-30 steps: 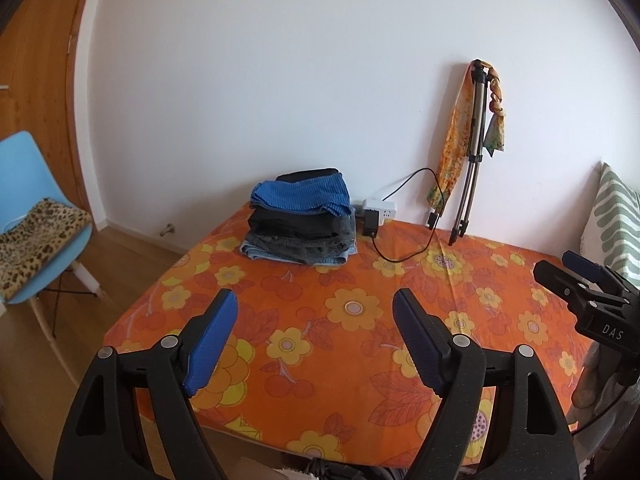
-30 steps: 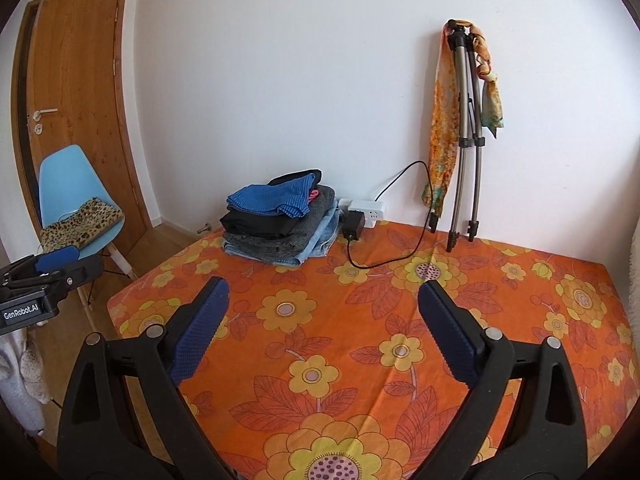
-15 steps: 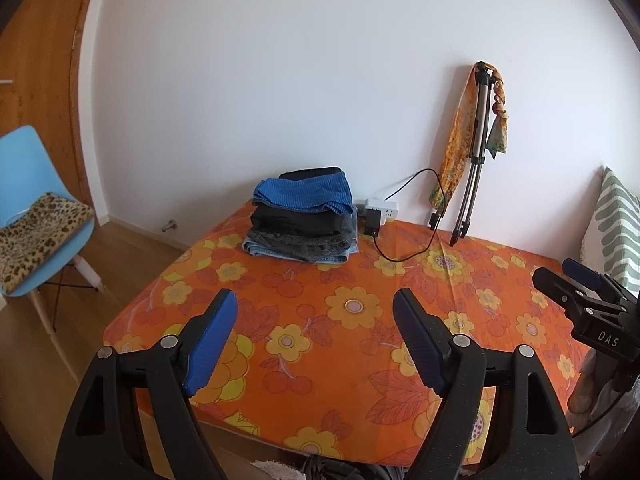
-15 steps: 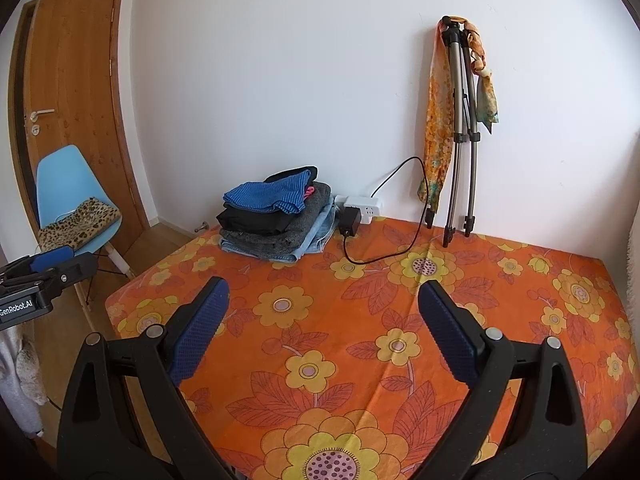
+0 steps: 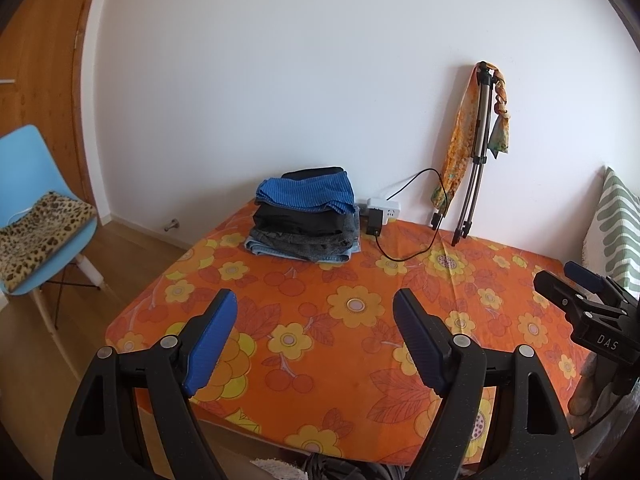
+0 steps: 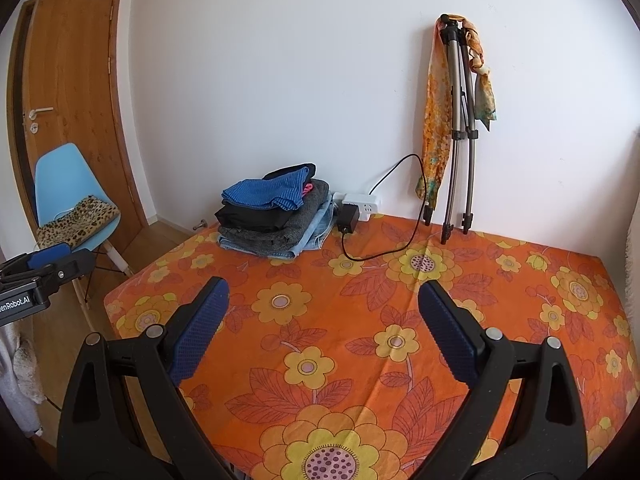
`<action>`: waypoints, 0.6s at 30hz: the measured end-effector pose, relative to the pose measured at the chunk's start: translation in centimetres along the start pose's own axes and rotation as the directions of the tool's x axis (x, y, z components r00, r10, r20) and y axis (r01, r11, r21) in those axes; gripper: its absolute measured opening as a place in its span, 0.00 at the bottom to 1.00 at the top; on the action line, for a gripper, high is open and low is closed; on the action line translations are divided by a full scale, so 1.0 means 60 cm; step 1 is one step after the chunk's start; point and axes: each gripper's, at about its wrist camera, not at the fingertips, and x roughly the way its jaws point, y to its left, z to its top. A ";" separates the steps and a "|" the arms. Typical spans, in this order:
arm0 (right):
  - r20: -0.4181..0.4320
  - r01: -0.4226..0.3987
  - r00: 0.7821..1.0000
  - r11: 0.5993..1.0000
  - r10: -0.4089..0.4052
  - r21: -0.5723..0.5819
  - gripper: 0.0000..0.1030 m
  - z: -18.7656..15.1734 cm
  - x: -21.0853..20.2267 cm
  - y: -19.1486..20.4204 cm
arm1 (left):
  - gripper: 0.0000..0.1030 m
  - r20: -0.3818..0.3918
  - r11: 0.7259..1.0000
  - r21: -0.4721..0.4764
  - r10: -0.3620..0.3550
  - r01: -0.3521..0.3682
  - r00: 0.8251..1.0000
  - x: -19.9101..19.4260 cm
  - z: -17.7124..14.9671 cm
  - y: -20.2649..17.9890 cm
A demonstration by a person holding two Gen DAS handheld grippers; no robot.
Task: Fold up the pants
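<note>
A stack of folded pants (image 5: 306,216) lies at the far left of the table with the orange flowered cloth (image 5: 340,320); it also shows in the right wrist view (image 6: 276,216). A blue pair is on top, then black, grey and light denim. My left gripper (image 5: 314,320) is open and empty above the table's near edge. My right gripper (image 6: 324,312) is open and empty over the cloth. The right gripper shows at the left wrist view's right edge (image 5: 580,300). The left gripper shows at the right wrist view's left edge (image 6: 36,276).
A white power strip (image 6: 360,202) with a black adapter and cable lies by the wall. A folded tripod with a scarf (image 6: 460,128) leans on the wall. A blue chair with a leopard cushion (image 6: 72,208) and a wooden door stand left. A striped pillow (image 5: 616,224) is at right.
Both grippers have drawn back and risen a little from the table, still open and empty. The stack of pants has not moved.
</note>
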 end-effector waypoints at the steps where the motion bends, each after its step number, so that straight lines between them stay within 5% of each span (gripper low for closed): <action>1: -0.003 0.001 1.000 1.000 -0.001 0.003 0.95 0.000 0.000 -0.001 | 0.78 0.000 1.000 0.001 0.000 0.000 1.000 0.000 0.000 0.000; 18: -0.011 0.001 1.000 1.000 0.000 0.019 0.95 -0.003 -0.001 -0.006 | 0.78 0.002 1.000 0.001 0.002 -0.002 1.000 -0.002 -0.001 -0.003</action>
